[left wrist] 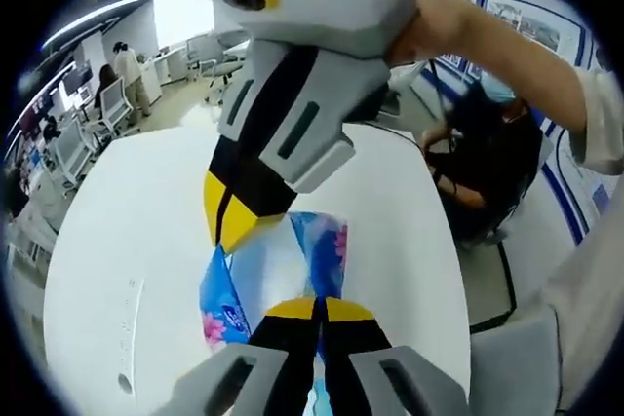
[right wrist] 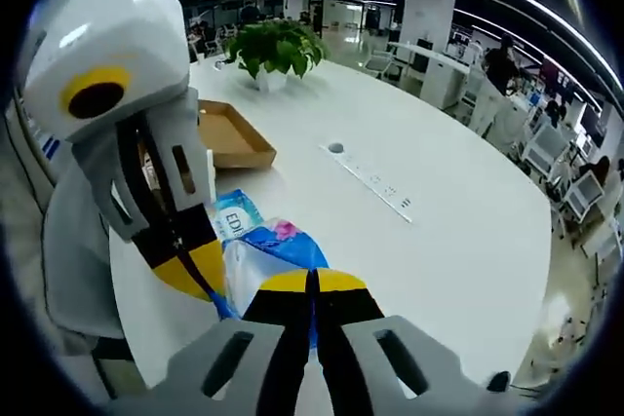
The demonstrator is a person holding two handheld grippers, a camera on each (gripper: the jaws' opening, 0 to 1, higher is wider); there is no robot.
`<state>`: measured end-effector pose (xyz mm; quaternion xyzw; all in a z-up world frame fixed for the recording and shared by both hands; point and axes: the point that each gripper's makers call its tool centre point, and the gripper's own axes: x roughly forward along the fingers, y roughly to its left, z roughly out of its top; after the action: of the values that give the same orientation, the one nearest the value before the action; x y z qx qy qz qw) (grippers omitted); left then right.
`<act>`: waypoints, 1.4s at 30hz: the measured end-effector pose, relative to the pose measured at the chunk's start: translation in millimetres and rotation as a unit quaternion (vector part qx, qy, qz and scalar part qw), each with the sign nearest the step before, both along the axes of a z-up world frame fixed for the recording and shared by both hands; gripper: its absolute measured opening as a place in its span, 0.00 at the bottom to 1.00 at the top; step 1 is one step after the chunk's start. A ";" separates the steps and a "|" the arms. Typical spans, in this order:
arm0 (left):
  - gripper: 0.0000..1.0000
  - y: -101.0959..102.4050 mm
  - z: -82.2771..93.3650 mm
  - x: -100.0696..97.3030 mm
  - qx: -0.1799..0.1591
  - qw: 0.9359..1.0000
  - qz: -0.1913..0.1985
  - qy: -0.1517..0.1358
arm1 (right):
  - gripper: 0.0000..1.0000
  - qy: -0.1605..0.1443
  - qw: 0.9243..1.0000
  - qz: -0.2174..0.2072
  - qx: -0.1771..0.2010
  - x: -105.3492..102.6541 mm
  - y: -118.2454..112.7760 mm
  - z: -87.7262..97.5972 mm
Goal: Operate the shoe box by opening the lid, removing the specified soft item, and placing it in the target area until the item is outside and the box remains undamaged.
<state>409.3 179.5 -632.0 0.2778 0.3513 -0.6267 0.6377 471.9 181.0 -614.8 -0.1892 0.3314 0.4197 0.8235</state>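
Between the two pairs of tongs, on the white oval table (right wrist: 448, 202), lies the blue and white soft plastic tissue pack with pink flowers (left wrist: 292, 270). Left tongs (left wrist: 317, 311) have their yellow-tipped jaws pressed together on the pack's near end; right tongs (right wrist: 312, 284) likewise pinch its opposite end, jaws closed. Beyond the right tongs and to their left sits the shallow brown cardboard shoe box lid (right wrist: 234, 138), open side up, with a green potted plant (right wrist: 273, 51) farther back on the table.
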 end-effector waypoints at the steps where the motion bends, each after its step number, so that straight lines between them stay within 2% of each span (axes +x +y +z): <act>1: 0.00 -1.6 -2.7 0.4 0.001 1.000 -0.001 0.002 | 0.00 0.001 1.000 0.000 -0.001 1.0 -3.0 -3.9; 12: 0.00 -19.2 -43.0 6.7 0.021 0.999 -0.013 0.025 | 0.00 0.027 0.999 -0.025 0.002 5.4 -26.2 -49.6; 21: 0.00 -34.0 -67.1 6.0 0.021 0.998 -0.004 0.058 | 0.00 0.040 0.999 -0.031 -0.012 12.2 -32.9 -76.9; 30: 0.00 -36.7 -93.8 -0.9 0.027 0.996 0.006 0.086 | 0.00 0.050 0.998 -0.028 -0.029 9.6 -32.8 -104.2; 36: 0.00 -33.9 -104.1 -6.4 0.032 0.995 0.005 0.090 | 0.00 0.051 0.998 -0.029 -0.032 4.5 -33.7 -114.0; 42: 0.01 -36.3 -103.5 -8.8 0.025 0.995 0.014 0.093 | 0.00 0.037 0.998 -0.032 -0.041 5.9 -37.8 -114.4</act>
<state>400.5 143.2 -735.5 0.2287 0.4285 -0.6318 0.6041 477.8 143.3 -729.2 -0.1965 0.3844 0.3863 0.8151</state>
